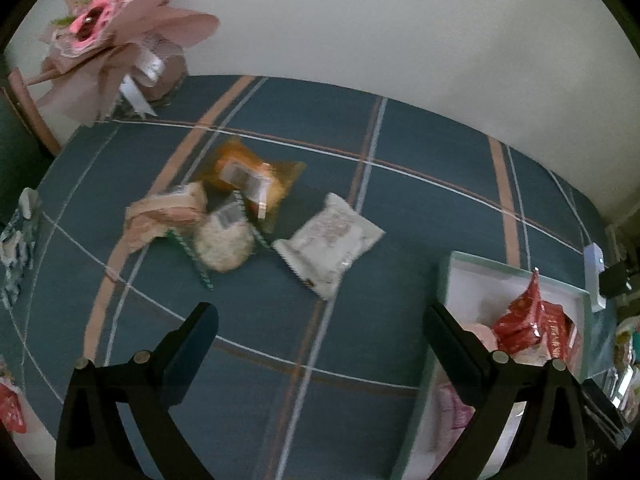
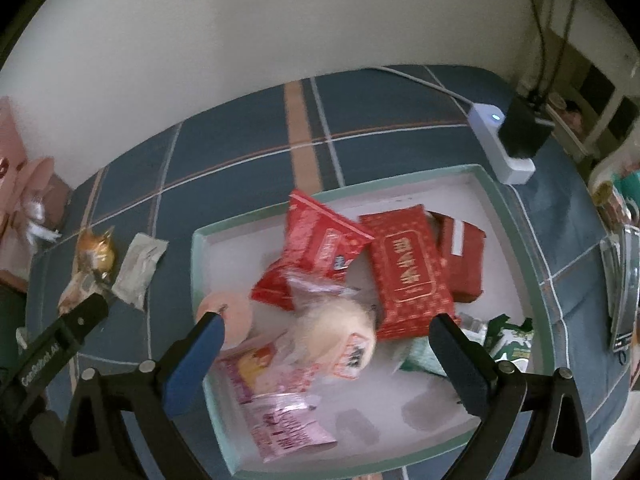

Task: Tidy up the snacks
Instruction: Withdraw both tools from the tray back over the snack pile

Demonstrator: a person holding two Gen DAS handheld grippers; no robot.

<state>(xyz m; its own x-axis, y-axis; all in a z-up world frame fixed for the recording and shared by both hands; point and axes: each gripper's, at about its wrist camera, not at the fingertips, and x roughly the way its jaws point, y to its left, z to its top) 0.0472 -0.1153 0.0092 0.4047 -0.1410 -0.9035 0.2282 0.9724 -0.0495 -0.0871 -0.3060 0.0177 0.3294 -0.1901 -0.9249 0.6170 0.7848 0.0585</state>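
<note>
Plain off-white wall [image 1: 380, 28] behind. Surface covered in blue plaid cloth [image 1: 260, 320] with tan and white stripes. Pink-wrapped bouquet [image 1: 116, 40] in far corner. White power strip [image 2: 500, 140] with black adapter [image 2: 522, 128], lit LED. Dim, soft light.

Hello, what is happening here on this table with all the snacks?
A person is sorting snack packets into a white tray with a hand-held gripper in each hand. The right hand-held gripper hangs open over the filled tray. The left hand-held gripper is open and empty, above the blue tablecloth, where four packets remain, among them the white packet.
</note>
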